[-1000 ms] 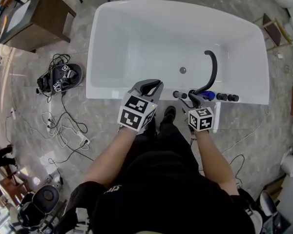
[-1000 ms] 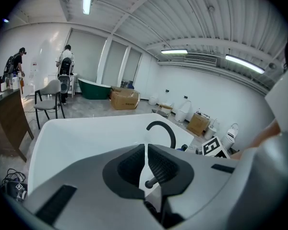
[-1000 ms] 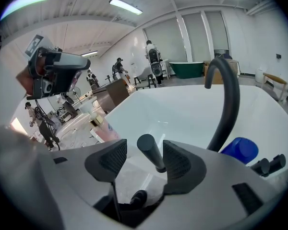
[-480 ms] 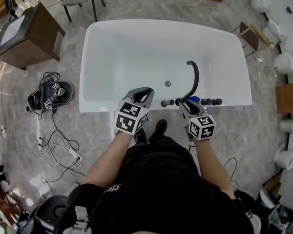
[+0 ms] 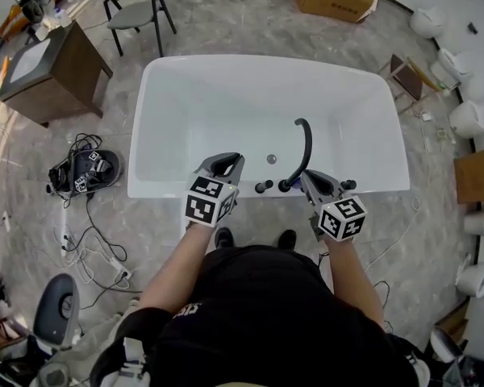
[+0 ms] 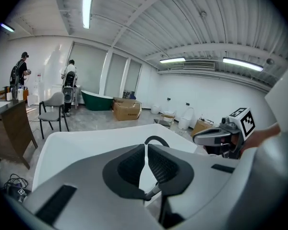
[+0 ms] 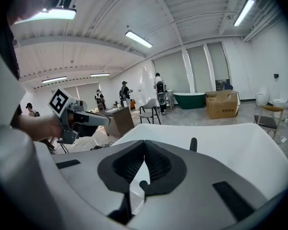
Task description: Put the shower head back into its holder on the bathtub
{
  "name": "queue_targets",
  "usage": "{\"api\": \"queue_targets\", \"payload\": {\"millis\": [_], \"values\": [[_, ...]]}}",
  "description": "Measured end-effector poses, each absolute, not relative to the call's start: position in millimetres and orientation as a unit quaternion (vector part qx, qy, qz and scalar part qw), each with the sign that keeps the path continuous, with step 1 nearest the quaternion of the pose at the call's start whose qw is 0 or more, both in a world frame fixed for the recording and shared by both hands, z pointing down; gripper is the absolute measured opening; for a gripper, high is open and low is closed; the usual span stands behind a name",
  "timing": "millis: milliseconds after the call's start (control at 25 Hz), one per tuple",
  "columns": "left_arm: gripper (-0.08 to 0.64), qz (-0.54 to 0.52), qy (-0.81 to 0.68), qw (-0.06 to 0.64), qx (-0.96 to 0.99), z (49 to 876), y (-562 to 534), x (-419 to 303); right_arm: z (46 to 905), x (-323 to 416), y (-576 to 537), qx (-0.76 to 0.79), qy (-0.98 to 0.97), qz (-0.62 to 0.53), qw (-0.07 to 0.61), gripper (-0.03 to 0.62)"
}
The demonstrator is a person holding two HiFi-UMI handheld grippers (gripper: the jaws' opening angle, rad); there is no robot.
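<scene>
**A:** Grippers, what state gets logged?

**B:** On the left gripper (image 5: 226,161) the jaws are pressed together, and nothing is seen between them in the left gripper view. The right gripper (image 5: 311,177) is the same: pads met tip to tip, nothing held. Both are carried at lower centre of the head view, over the near rim of the bathtub (image 5: 169,190).

**A:** Shower head, where is it marked?

**B:** It cannot be picked out cleanly. No hose or head is seen in either gripper, and none is lying in the white basin. A row of dark knobs (image 5: 263,187) is seen on the near rim at the foot of the black curved spout (image 5: 306,145). One more dark fitting (image 5: 351,185) sits just right of the right gripper. The holder is judged to be in that row, partly covered by the right gripper. The head is probably seated there, but that is judged, not seen.

**A:** Why are both held up and empty?

**B:** Nothing is left to be carried, it is judged. Closed jaws are held clear of the rim so the fittings are not knocked. The task is rated done or nearly done.

**A:** Anything else to be noted?

**B:** Cables and a dark device (image 5: 89,170) are noted on the floor at mid left, well apart from the tub, and no risk is seen there. The seating of the head should be checked from a lower angle, since it is not confirmed here.
</scene>
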State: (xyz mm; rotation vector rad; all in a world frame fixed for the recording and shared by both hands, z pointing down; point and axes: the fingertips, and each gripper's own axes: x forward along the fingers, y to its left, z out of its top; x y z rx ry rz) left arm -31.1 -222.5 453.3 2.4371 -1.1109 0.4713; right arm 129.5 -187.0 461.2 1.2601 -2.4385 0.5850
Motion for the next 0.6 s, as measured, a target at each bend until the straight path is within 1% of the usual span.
{"api": "queue_targets", "payload": {"millis": [320,480,600], "values": [[0.034,0.163,-0.455,0.204,0.851,424,-231,36,398,203,-187,0.367,-0.907,0.171,0.114,0.014],[0.034,0.156,-0.477,0.185,0.845,398,-230,65,370,244,-190,0.346,-0.922,0.153,0.081,0.014],[0.034,0.147,-0.491,0.17,0.841,378,-229,84,352,276,-194,0.348,-0.925,0.134,0.071,0.014]]}}
